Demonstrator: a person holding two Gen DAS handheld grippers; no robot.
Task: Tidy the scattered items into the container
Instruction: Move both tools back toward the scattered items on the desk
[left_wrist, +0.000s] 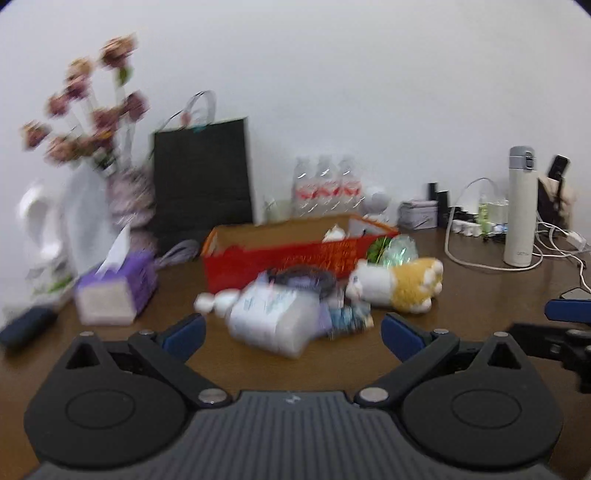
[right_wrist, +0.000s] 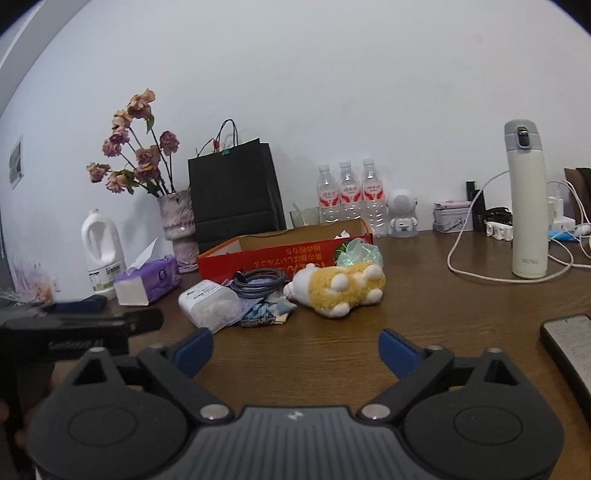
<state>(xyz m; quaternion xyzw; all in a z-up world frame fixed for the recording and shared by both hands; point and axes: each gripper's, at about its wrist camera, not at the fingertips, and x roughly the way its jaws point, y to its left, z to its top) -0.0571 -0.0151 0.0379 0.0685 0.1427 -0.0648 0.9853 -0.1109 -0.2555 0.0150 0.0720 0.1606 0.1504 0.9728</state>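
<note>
Both grippers spread wide, nothing between fingers. Left gripper (left_wrist: 291, 328): clear plastic jar (left_wrist: 271, 319) lying on its side just ahead, between the fingertips' line; view blurred. Right gripper (right_wrist: 295, 349): plush toy (right_wrist: 338, 288) ahead, slightly right, coiled cable (right_wrist: 258, 282) ahead-left. Red cardboard box (right_wrist: 266, 260) beyond both, touching the clutter.

The bench (right_wrist: 424, 306) is brown with wood lines. The box (right_wrist: 280, 258) is red outside with gold writing. The soft toy (right_wrist: 340, 286) is yellow and white. The tissue pack (right_wrist: 151, 280) is purple. The bag (right_wrist: 234, 192) is black. The flask (right_wrist: 526, 199) is cream with a grey lid.
</note>
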